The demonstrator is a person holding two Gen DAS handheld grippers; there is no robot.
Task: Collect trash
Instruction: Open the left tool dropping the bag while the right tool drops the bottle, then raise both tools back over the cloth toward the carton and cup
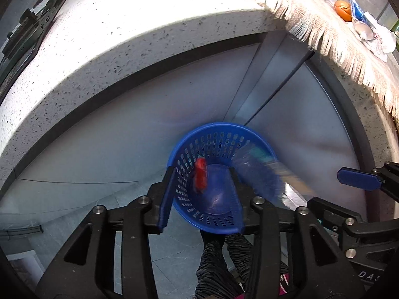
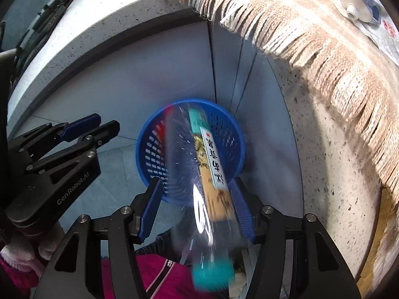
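A blue perforated basket [image 1: 222, 149] stands on the floor below the counter; it also shows in the right wrist view [image 2: 154, 149]. A red piece of trash [image 1: 201, 177] lies inside it. A clear plastic bottle [image 2: 212, 189] with a teal cap and a tan label is motion-blurred between my right gripper's [image 2: 195, 194] open fingers, its far end over the basket. It shows as a blur at the basket's right rim in the left wrist view [image 1: 261, 172]. My left gripper [image 1: 203, 186] is open around the basket.
A speckled stone counter [image 1: 124, 39] curves above the basket. A fringed beige cloth [image 2: 311, 25] hangs over its edge. On it lie an orange [image 1: 343, 8], a white tube [image 2: 359, 2] and plastic wrappers [image 1: 381, 39]. Grey cabinet doors [image 1: 124, 137] stand behind the basket.
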